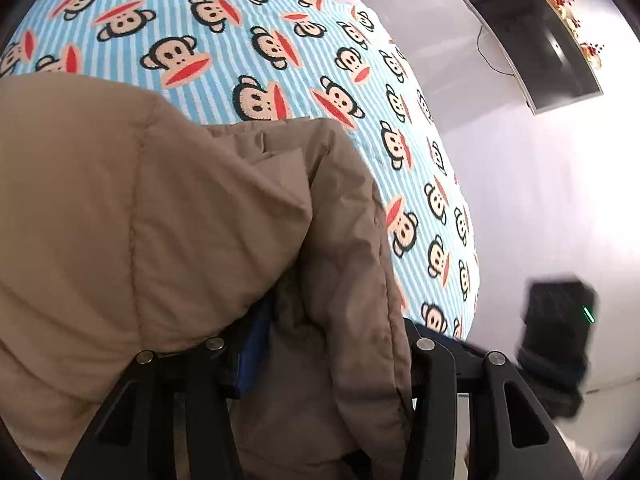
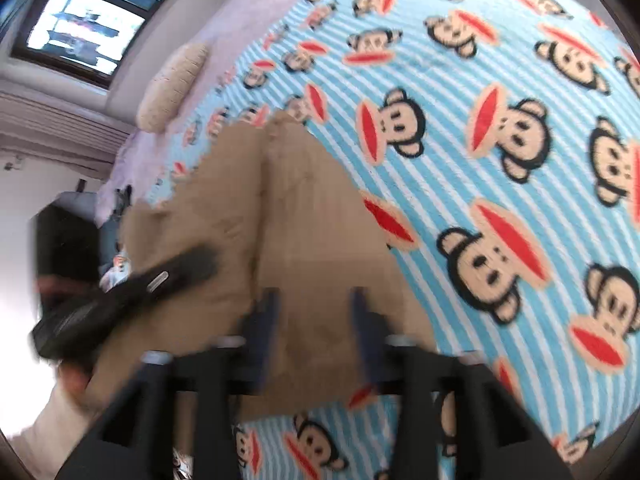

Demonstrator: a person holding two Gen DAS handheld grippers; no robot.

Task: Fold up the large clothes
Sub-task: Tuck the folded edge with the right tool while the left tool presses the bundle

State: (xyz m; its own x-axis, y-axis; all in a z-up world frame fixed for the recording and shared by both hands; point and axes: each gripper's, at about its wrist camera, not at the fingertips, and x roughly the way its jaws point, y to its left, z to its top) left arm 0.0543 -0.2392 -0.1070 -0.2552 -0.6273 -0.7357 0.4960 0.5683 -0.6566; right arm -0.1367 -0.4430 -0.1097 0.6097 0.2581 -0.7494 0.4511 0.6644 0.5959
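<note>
A large brown padded jacket (image 1: pixel 140 220) lies on a bed with a blue-striped monkey-print blanket (image 1: pixel 248 80). My left gripper (image 1: pixel 332 340) has a thick fold of the jacket between its blue fingers (image 1: pixel 256 340), which the cloth mostly hides; it holds that fold up near the bed's right edge. In the right wrist view the jacket (image 2: pixel 288 220) spreads ahead on the blanket (image 2: pixel 500 140). My right gripper (image 2: pixel 314 312) is open, its blue fingers (image 2: pixel 266 316) just over the jacket's near part. The left gripper (image 2: pixel 132 292) shows as a dark blur at the left.
A wall-mounted TV (image 1: pixel 532 36) hangs on the white wall right of the bed. A dark blurred object (image 1: pixel 560 320) sits low right. A beige pillow (image 2: pixel 172 84) lies at the bed's far left, below a window (image 2: pixel 96 12).
</note>
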